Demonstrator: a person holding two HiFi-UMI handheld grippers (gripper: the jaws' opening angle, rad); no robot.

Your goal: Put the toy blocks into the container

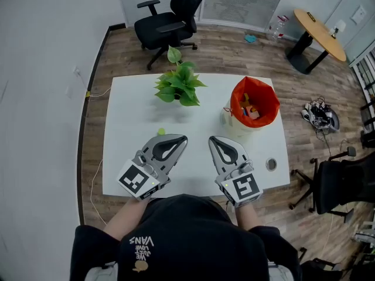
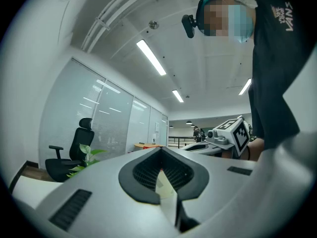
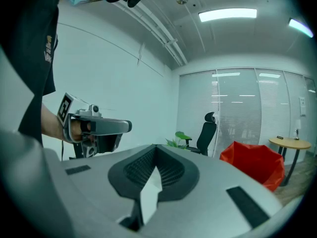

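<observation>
Left gripper [image 1: 179, 138] and right gripper [image 1: 214, 139] sit side by side over the near edge of the counter [image 1: 129, 110]. Each has its jaws pressed together with nothing between them, and both point away from the person.

Just ahead of the left gripper's tip a small green piece [image 1: 161, 132] lies on the counter. It is too small to tell whether it is a stray block or a fallen leaf.

Farther off, toward the right, stands the container [image 1: 237, 101], a pale tub lined with a red bag. The blocks [image 1: 249, 109] show inside it as orange and yellow pieces lying in a heap. No other block can be made out on the counter, so the task looks close to done.

The blocks are probably light, hard and smooth. A firm pinch across two flat opposite faces should hold better than one on an edge or corner, where a block could squirt out. The liner looks thin and soft, so a block is best let go above the mouth, without pushing on the bag.

Left of the container is a plant [image 1: 179, 85], and beyond the counter a chair [image 1: 173, 13].
</observation>
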